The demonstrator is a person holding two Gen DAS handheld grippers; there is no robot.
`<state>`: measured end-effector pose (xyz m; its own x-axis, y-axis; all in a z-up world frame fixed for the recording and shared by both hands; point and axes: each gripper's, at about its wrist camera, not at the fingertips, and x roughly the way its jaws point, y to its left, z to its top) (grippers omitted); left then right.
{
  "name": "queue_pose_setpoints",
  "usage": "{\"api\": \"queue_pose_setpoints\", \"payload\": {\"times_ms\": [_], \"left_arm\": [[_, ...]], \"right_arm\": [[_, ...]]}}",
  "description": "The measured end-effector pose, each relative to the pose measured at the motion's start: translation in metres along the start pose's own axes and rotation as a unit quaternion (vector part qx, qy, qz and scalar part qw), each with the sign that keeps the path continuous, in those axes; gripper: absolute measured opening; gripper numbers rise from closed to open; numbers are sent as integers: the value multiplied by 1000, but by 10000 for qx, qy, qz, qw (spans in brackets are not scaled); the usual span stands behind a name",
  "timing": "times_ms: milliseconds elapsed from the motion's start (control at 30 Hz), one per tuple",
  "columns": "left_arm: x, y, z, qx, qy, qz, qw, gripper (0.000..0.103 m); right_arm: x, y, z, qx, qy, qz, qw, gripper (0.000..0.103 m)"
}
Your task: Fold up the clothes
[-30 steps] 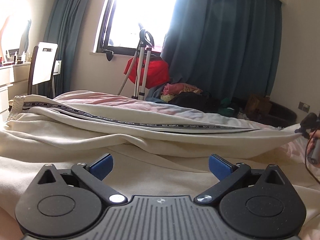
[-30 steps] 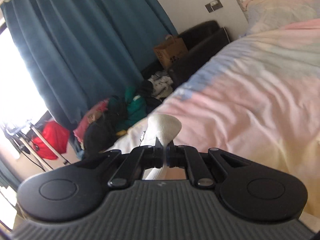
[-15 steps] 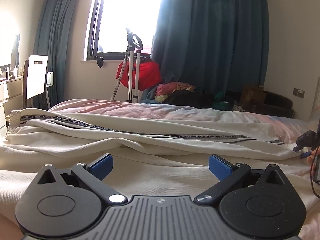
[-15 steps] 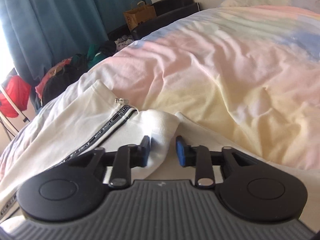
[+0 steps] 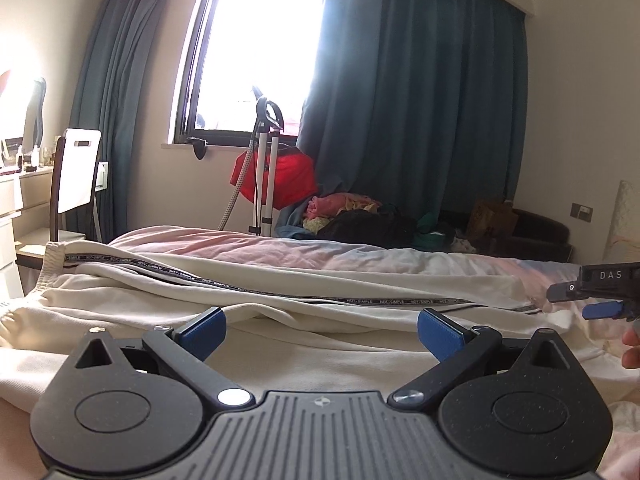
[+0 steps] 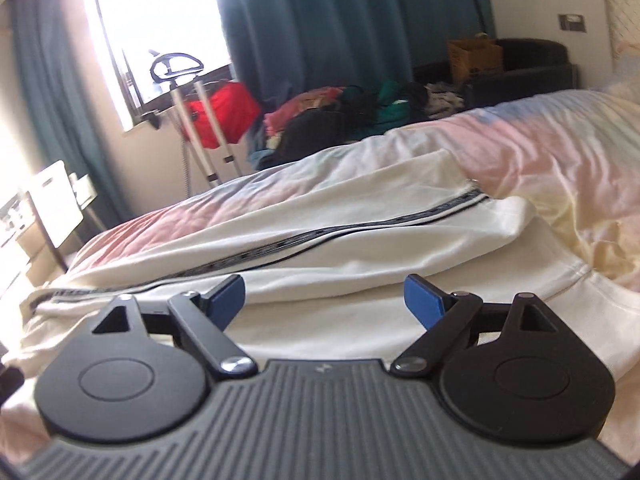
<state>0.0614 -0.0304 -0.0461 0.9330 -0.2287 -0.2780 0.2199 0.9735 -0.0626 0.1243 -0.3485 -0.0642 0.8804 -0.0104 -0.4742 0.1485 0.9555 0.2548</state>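
Note:
Cream trousers (image 5: 280,296) with a black lettered side stripe lie stretched across the bed, waistband at the left, leg ends at the right. They also show in the right wrist view (image 6: 360,232), one leg folded over the other. My left gripper (image 5: 320,330) is open and empty, low over the cloth near its front edge. My right gripper (image 6: 324,298) is open and empty just above the leg ends. Its fingertips (image 5: 600,311) show at the right edge of the left wrist view.
The bed has a pastel pink and yellow sheet (image 6: 560,152). Beyond it stand a garment steamer (image 5: 264,160), a red bag (image 5: 288,180), a pile of clothes (image 5: 352,216), a dark sofa (image 5: 532,228) and blue curtains. A chair (image 5: 76,172) and dresser stand at the left.
My right gripper has let go of the trouser leg end, opened wide and drawn back a little. The leg now lies flat on the bed. My left gripper stayed open.

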Motion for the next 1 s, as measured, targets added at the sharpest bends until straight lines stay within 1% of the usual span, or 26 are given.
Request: {"api": "queue_pose_setpoints", "payload": {"times_ms": [67, 167, 233, 267, 333, 367, 400, 467, 567, 600, 633, 700, 767, 800, 867, 933, 1000], "left_arm": [[-11, 3, 2, 168, 21, 134, 9998, 103], [-27, 16, 8, 111, 105, 313, 9994, 103], [-37, 37, 16, -170, 170, 561, 9981, 103], [-41, 48, 20, -320, 215, 698, 9968, 103], [-44, 79, 31, -738, 429, 1106, 9902, 102], [-46, 96, 35, -962, 526, 1331, 9850, 102], [-48, 116, 39, -1201, 569, 1619, 9778, 101], [-54, 156, 45, -1665, 648, 2164, 9598, 101], [-60, 209, 45, -2244, 726, 2643, 9352, 101], [-62, 226, 44, -2444, 764, 2768, 9262, 99], [-63, 239, 38, -2683, 851, 2750, 9193, 94], [-65, 254, 21, -3141, 993, 2565, 9087, 86], [-63, 256, 8, -3529, 1356, 2250, 8980, 84], [-64, 255, 6, -3623, 1431, 2086, 8971, 84], [-69, 252, 8, -3612, 1400, 2009, 8998, 86], [-73, 246, 12, -3412, 1352, 2097, 9063, 90], [-69, 240, 11, -3252, 1456, 2139, 9096, 90]], "right_arm": [[-10, 19, -11, -491, 80, 115, 9987, 88], [-17, 37, -23, -1207, 34, 79, 9927, 88], [-16, 42, -27, -1472, 65, 10, 9891, 88], [-15, 42, -28, -1478, 88, 4, 9890, 88], [-13, 38, -28, -1400, 137, 30, 9901, 88], [-12, 36, -28, -1338, 130, 44, 9909, 88], [-13, 33, -26, -1254, 105, 54, 9920, 88], [-13, 26, -23, -1078, 57, 45, 9941, 88], [-10, 13, -18, -803, 72, -225, 9965, 88], [-8, 10, -18, -774, 79, -289, 9965, 88], [-7, 6, -17, -746, 86, -353, 9966, 88], [-3, -1, -17, -688, 101, -480, 9964, 88], [0, -8, -16, -643, 115, -606, 9960, 88], [0, -11, -16, -643, 123, -668, 9956, 88], [2, -18, -17, -697, 136, -809, 9942, 88], [3, -26, -17, -723, 136, -936, 9929, 88], [2, -38, -17, -580, 143, -1115, 9920, 88]]}}
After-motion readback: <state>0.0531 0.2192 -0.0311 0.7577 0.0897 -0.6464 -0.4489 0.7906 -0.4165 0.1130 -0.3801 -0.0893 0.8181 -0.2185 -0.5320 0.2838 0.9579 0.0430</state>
